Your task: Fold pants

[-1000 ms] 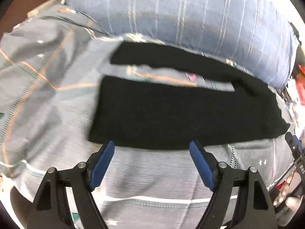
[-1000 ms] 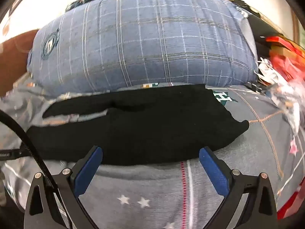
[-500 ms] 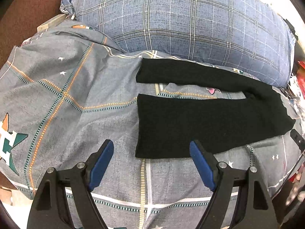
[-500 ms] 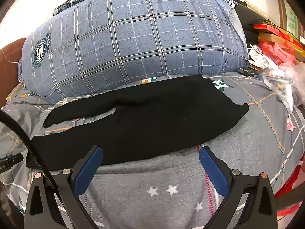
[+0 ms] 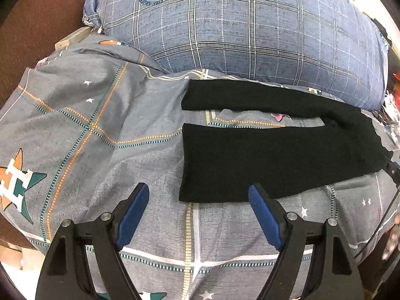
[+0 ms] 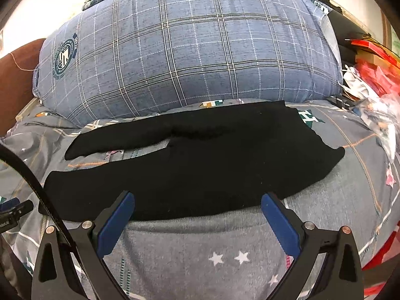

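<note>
Black pants lie flat w/ long axis 3–9 o'clock, cuffs at 9; bare bedsheet beyond. Left gripper and right gripper both wide, holding nothing.

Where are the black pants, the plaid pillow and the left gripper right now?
black pants (image 5: 275, 160), left wrist view, near leg.
plaid pillow (image 6: 190, 57), right wrist view, front face.
left gripper (image 5: 198, 200), left wrist view, midway between open jaws.

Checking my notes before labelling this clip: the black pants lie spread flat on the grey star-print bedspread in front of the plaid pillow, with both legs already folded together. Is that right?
Not quite. The black pants do lie flat on the grey bedspread before the plaid pillow, but the legs are still apart, with a strip of bedspread showing between them. The left wrist view shows it plainly.
</note>
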Action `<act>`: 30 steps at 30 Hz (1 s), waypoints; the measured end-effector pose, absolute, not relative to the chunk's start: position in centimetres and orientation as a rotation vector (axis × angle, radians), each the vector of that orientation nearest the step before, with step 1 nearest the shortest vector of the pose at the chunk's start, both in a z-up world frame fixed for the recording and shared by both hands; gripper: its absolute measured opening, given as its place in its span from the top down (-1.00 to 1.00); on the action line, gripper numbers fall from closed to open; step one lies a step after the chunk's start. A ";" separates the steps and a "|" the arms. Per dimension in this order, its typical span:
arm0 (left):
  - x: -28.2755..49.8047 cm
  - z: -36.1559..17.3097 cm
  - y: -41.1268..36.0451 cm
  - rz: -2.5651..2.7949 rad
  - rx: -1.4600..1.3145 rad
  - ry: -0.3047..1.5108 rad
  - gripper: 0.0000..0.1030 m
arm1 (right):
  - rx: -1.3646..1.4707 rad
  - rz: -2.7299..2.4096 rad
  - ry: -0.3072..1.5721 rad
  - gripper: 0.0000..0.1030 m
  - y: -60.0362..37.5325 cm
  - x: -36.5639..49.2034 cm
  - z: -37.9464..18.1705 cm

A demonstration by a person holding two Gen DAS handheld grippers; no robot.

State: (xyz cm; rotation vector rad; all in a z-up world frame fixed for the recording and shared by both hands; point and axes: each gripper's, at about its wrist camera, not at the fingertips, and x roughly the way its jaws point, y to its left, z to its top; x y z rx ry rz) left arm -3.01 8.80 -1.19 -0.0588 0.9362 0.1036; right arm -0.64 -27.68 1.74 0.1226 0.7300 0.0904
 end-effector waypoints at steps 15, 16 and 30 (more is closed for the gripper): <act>3.8 0.0 8.7 0.047 -0.169 0.995 -0.58 | 0.095 0.133 0.766 -1.00 -34.2 6.2 3.2; 4.9 0.3 9.3 0.052 -0.188 0.995 -0.58 | 0.092 0.133 0.771 -1.00 -34.7 7.1 3.5; 19.7 -4.6 13.6 0.008 -0.263 1.124 -0.58 | 0.070 0.193 0.908 -1.00 -39.3 21.4 3.5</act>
